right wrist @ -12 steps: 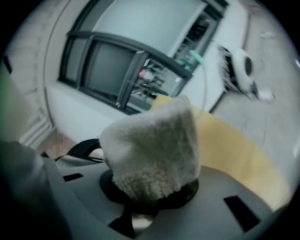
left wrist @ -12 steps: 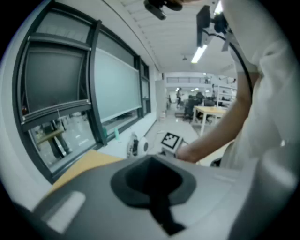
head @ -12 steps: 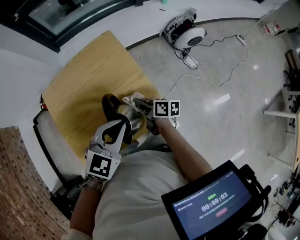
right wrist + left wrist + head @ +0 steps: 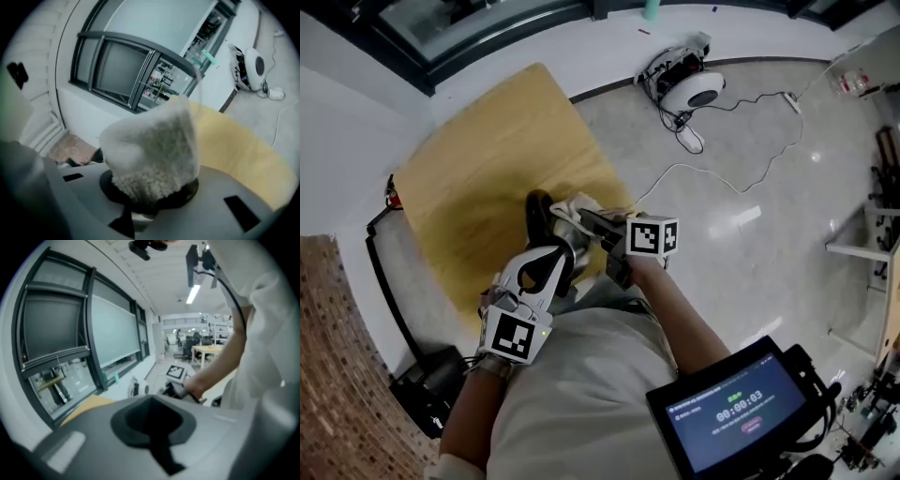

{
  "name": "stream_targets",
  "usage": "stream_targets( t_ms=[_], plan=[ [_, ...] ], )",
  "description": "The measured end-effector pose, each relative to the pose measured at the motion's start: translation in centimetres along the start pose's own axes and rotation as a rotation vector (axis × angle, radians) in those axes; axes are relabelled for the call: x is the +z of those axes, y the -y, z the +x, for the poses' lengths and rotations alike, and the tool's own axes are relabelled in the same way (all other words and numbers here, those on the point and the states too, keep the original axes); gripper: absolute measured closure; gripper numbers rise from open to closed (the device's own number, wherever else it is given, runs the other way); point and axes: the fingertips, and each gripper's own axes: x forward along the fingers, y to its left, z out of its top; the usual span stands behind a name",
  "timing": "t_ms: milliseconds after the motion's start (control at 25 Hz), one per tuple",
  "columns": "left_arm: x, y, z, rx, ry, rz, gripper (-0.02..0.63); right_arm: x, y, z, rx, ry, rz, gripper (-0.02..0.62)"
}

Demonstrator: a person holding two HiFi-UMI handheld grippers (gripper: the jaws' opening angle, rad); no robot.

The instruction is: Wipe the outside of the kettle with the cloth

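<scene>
A steel kettle [image 4: 566, 236] with a black handle [image 4: 537, 212] stands on the wooden table [image 4: 478, 178], near its front edge. My right gripper [image 4: 587, 218] is shut on a fluffy white cloth [image 4: 575, 204], which lies against the kettle's top right side. In the right gripper view the cloth [image 4: 154, 150] bulges out of the right gripper [image 4: 150, 199] and hides the kettle. My left gripper [image 4: 550, 255] reaches to the kettle's near side. The left gripper [image 4: 151, 420] shows its jaws together with nothing between them, and whether it touches the kettle is hidden.
The table's right edge drops to a glossy floor where a white round device [image 4: 694, 91] lies with loose cables [image 4: 741, 159]. A black box [image 4: 422, 386] sits on the floor at the left. A tablet screen [image 4: 736, 412] hangs in front of the person's body.
The head view has shifted a little, so everything sits slightly further right. The cloth and both grippers stay at the kettle in much the same places.
</scene>
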Motion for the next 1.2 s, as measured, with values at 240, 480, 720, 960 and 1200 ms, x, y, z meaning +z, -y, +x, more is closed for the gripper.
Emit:
stream_targets(
  t_ms=[240, 480, 720, 960, 1200],
  plan=[
    [-0.2, -0.5, 0.1, 0.016, -0.024, 0.007, 0.608, -5.1, -7.9, -7.7, 0.284, -0.105, 0.025, 0.497],
    [-0.7, -1.8, 0.6, 0.012, -0.073, -0.170, 0.607, -10.3, -9.9, -7.8, 0.335, -0.539, -0.150, 0.497],
    [-1.2, -2.3, 1.3, 0.028, -0.129, -0.169, 0.610, -13.8, -9.1, -3.3, 0.239, -0.731, -0.261, 0.502],
    [-2.2, -4.3, 0.6, 0.059, -0.166, -0.367, 0.618, -8.9, -6.4, -3.6, 0.133, -0.552, -0.227, 0.502],
    [-4.0, -7.9, -2.0, 0.279, -0.014, -0.770, 0.617, 0.2, -7.2, 0.4, 0.210, -0.136, -0.054, 0.502]
  ],
)
